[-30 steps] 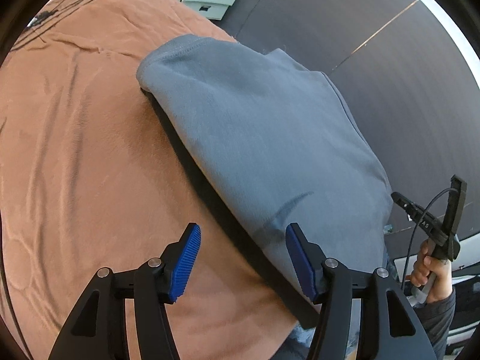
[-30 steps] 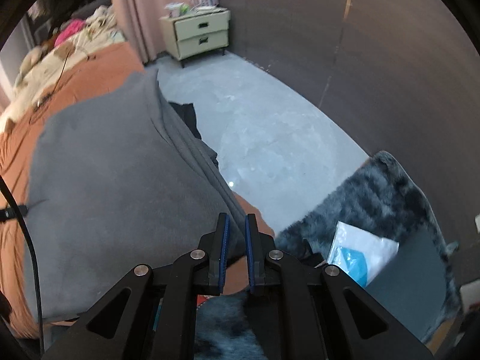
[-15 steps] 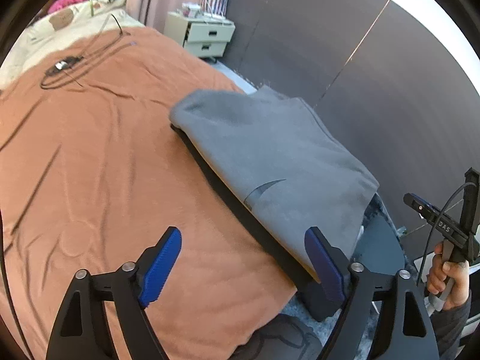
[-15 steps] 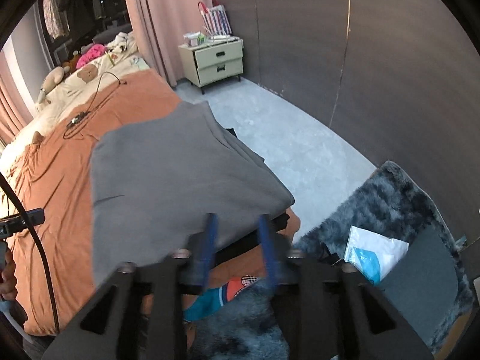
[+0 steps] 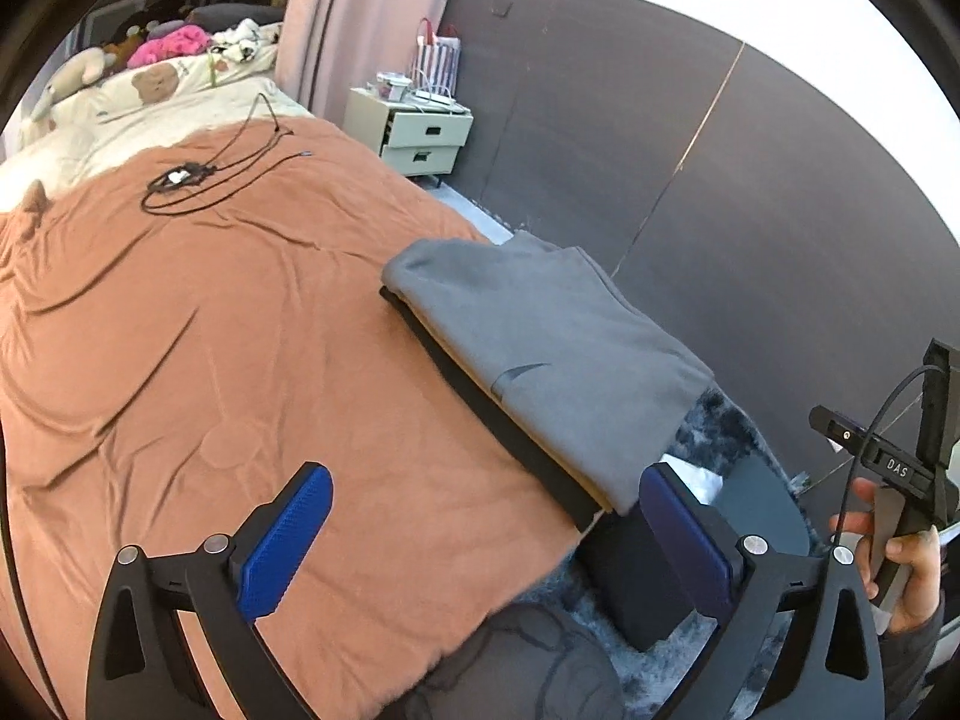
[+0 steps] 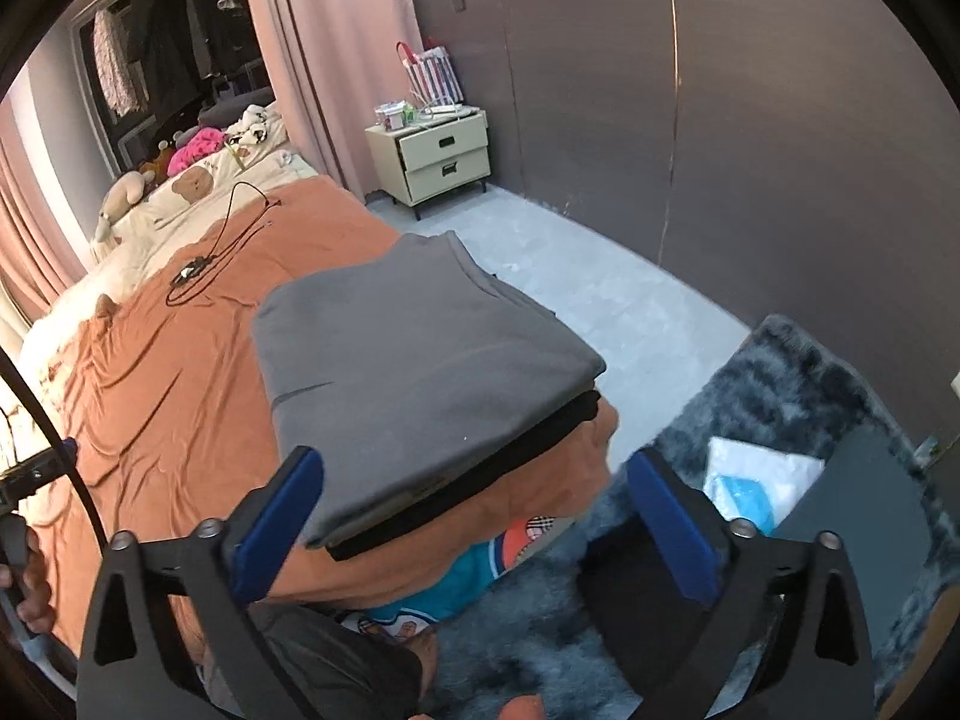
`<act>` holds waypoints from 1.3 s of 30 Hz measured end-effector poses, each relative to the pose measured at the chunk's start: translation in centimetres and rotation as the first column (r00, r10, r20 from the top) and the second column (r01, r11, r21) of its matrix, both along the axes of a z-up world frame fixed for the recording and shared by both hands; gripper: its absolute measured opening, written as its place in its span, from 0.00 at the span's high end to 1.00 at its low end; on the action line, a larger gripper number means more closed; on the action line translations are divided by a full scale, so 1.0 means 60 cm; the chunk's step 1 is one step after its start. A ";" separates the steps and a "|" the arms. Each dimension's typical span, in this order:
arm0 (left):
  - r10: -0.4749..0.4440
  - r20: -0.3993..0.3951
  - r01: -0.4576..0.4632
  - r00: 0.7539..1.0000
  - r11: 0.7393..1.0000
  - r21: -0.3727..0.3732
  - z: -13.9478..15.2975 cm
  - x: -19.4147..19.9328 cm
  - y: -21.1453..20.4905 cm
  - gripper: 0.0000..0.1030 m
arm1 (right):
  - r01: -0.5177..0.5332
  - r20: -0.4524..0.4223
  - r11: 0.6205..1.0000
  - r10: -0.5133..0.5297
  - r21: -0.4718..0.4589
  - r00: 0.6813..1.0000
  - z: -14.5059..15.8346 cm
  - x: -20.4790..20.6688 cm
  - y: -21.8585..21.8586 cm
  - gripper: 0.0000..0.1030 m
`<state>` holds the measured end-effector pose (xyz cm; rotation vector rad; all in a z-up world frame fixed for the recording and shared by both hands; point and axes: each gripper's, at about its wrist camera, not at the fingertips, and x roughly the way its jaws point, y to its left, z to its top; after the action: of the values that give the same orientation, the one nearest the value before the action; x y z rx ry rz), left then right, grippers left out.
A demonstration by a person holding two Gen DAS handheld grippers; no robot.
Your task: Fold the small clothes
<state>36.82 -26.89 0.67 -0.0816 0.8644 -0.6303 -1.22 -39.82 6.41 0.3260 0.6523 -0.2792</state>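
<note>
Left wrist view: the left gripper (image 5: 480, 540) has just been opening and stands wide, with nothing between its jaws. The folded grey garment (image 5: 540, 348) lies on a black garment (image 5: 510, 432) at the bed (image 5: 210, 360) edge. The right hand (image 5: 900, 570) holds its tool.

Right wrist view: the right gripper (image 6: 474, 522) has just been opening, wide and empty. The grey garment (image 6: 408, 360) lies flat on the bed (image 6: 168, 396) corner.
</note>
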 end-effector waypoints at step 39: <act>0.376 0.278 -0.384 0.884 0.923 -0.028 0.086 -0.334 0.325 0.00 | -0.144 0.227 0.983 0.167 -0.115 0.959 -0.006 -0.131 0.177 0.00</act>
<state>16.80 -7.38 5.85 -0.1303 0.5603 -0.2500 -9.06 -29.22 6.03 0.2081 0.4249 -0.1179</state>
